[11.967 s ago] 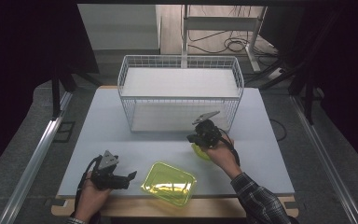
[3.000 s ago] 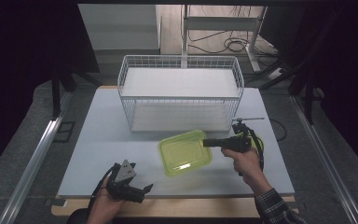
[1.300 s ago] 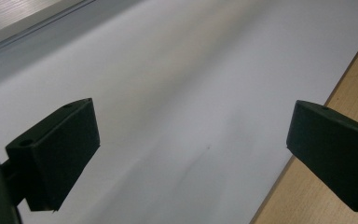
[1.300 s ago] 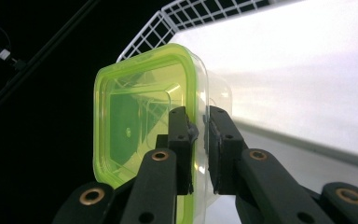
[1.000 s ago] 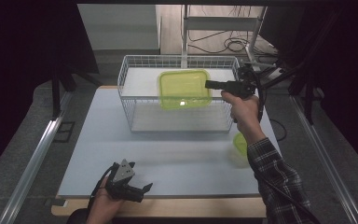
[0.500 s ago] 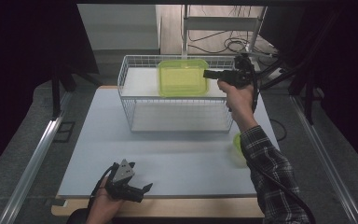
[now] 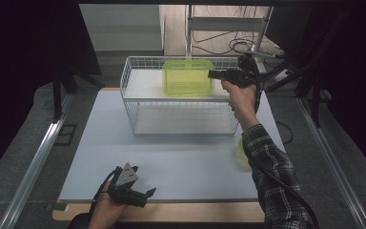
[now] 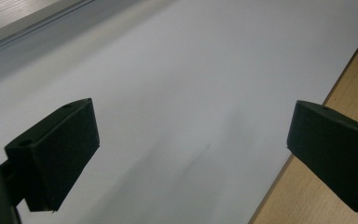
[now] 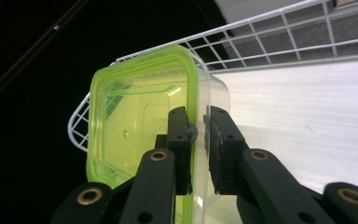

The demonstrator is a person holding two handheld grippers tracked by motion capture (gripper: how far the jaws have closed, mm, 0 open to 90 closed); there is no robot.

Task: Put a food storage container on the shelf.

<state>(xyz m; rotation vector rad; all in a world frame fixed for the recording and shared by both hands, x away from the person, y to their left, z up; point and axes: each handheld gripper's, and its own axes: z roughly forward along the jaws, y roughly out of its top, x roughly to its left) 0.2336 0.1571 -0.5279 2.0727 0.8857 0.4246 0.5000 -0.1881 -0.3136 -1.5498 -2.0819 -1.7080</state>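
Note:
A clear tub with a yellow-green lid (image 7: 188, 77) hangs tilted on its side over the back of the white wire basket (image 7: 181, 99). My right gripper (image 7: 213, 74) is shut on its right rim, arm stretched out over the basket. In the right gripper view the two jaws pinch the tub's lidded edge (image 9: 135, 126) at the right gripper's tips (image 9: 197, 116), with the basket wire (image 9: 279, 35) behind. My left gripper (image 7: 145, 194) rests open near the table's front edge. The left gripper (image 8: 191, 135) has nothing between its jaws.
The white board (image 7: 124, 138) covers the table, with a wooden strip (image 8: 349, 88) along its front. A second yellow-green piece (image 7: 242, 150) lies on the board at the right, partly behind the plaid sleeve. Cables and a stand sit beyond the basket.
The right gripper has carried the tub farther back and left over the basket and tipped it more upright. The left gripper has stayed put.

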